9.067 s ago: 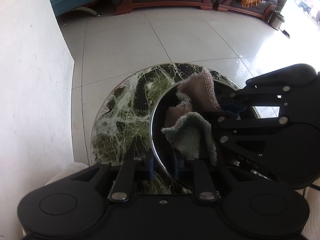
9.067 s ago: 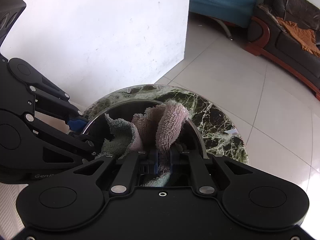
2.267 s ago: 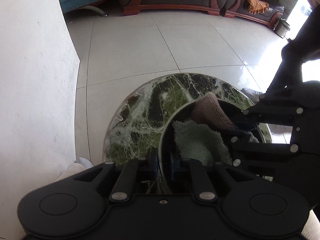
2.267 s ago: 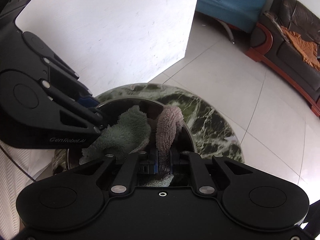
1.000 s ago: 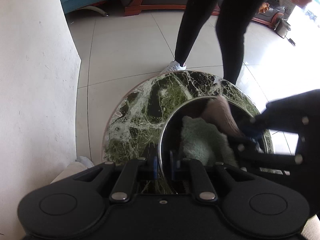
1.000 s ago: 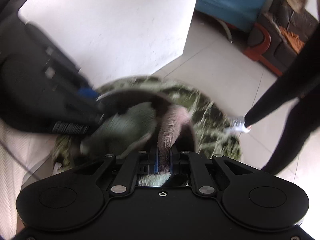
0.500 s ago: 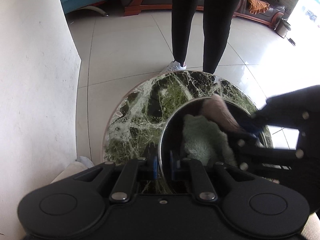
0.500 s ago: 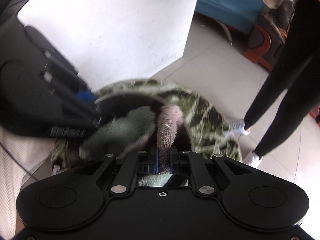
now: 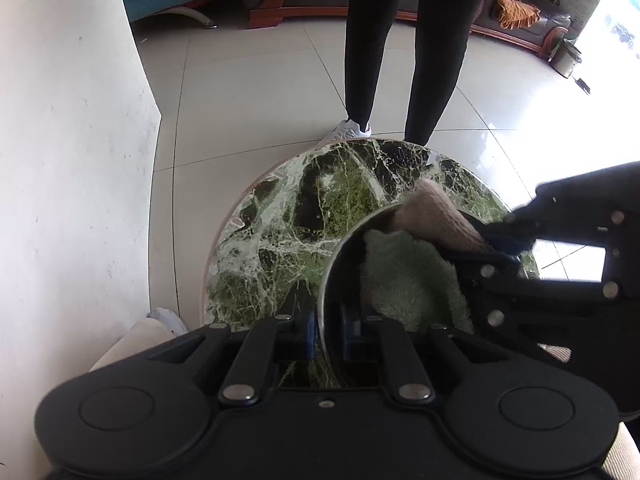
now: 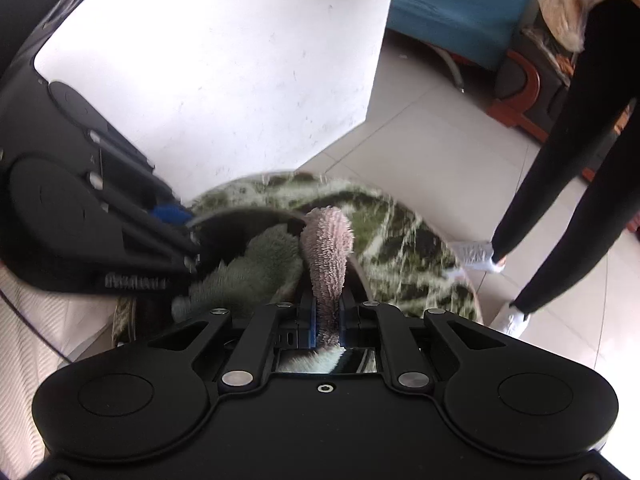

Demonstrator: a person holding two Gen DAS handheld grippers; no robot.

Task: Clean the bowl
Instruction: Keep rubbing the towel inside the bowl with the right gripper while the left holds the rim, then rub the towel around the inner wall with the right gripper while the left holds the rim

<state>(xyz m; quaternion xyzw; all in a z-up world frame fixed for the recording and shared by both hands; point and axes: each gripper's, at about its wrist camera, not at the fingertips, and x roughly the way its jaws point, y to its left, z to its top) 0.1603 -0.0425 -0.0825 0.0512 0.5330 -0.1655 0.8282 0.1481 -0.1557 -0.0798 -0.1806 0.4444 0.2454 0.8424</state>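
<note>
The left gripper (image 9: 326, 328) pinches the near rim of the bowl (image 9: 340, 248) on a round marble table (image 9: 280, 240), a white wall (image 9: 72, 140) close on its left. The right gripper (image 10: 327, 320) clamps a pink-and-green cloth (image 10: 326, 256) inside the bowl, hiding its bottom. A bystander's legs (image 9: 364, 40) stand beyond the table's far edge.

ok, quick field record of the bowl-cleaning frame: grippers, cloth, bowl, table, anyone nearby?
left gripper: shut on the bowl rim
right gripper: shut on the cloth
cloth: pink and green terry, inside the bowl
bowl: shiny metal, on the table
table: round, green marble
bystander: black-clad legs, white shoes, at the table's far edge
</note>
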